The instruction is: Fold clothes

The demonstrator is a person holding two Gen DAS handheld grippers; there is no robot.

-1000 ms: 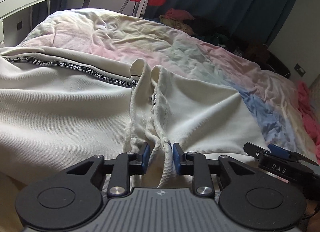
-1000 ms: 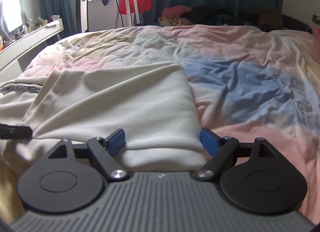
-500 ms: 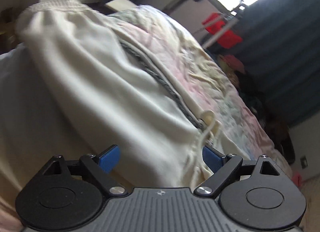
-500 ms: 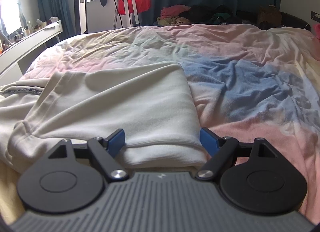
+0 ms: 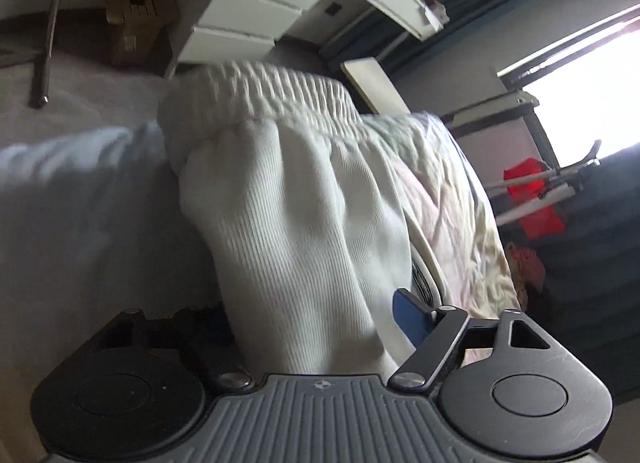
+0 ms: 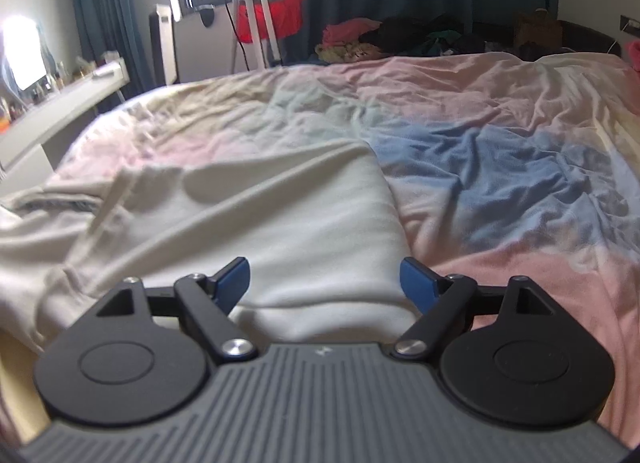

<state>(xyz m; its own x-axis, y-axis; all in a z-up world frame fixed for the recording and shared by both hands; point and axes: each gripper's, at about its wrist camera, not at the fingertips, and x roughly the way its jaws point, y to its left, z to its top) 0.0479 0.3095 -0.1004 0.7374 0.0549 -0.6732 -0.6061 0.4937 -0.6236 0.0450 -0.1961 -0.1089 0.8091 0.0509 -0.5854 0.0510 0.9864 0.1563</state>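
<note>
Lying across the near edge of the bed (image 6: 460,103), the cream trousers (image 6: 288,223) spread from the folded leg end toward the bed's left side. Left gripper (image 5: 320,315) has jaws closing with the ribbed leg fabric bunched between them below the elastic waistband (image 5: 272,91), though one pad is hidden and contact cannot be told. Right gripper (image 6: 324,283) sits with jaws wide apart, straddling the folded leg end without pinching it.
</note>
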